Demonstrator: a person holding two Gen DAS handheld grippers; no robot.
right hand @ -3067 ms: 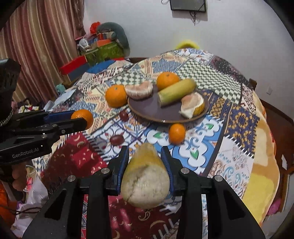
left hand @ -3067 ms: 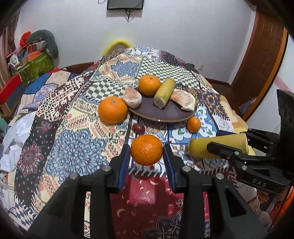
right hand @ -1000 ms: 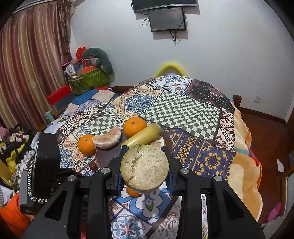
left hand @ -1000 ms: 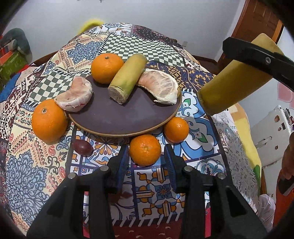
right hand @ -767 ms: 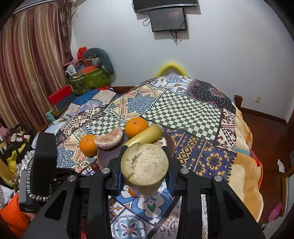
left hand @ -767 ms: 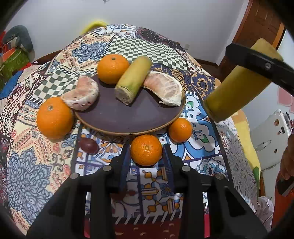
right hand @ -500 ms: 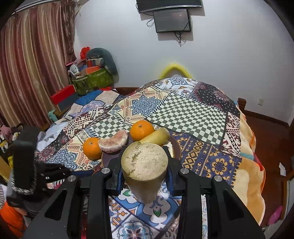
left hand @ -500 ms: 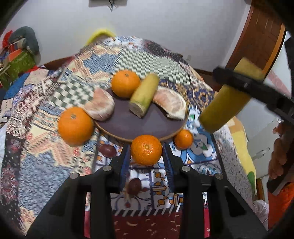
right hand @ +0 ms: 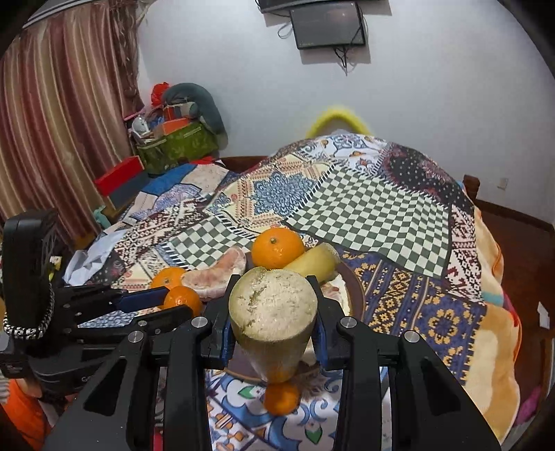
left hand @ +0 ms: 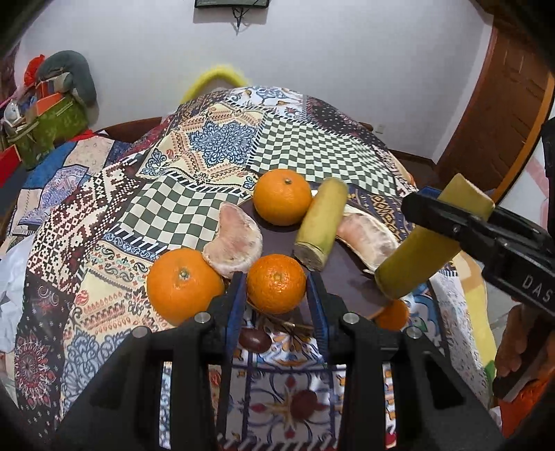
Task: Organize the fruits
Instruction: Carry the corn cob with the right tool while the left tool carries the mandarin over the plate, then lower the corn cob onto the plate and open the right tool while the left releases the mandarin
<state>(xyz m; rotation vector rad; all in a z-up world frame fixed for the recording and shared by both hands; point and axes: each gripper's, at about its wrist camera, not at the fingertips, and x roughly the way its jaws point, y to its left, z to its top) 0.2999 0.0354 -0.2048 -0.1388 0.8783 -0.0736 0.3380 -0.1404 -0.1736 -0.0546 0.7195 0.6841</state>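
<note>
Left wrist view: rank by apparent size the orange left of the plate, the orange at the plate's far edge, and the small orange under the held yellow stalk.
1. Orange left of the plate
2. Orange at the far edge, slightly smaller, but farther away, so unsure
3. Small orange, partly hidden

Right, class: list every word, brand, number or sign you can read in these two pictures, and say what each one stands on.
"DAS": white letters on the black body of the right tongs, cut off by the picture's edge.
"G": one pale letter on the body of the left tongs; the rest is hidden.
Wall screen: dark, no text.
</note>
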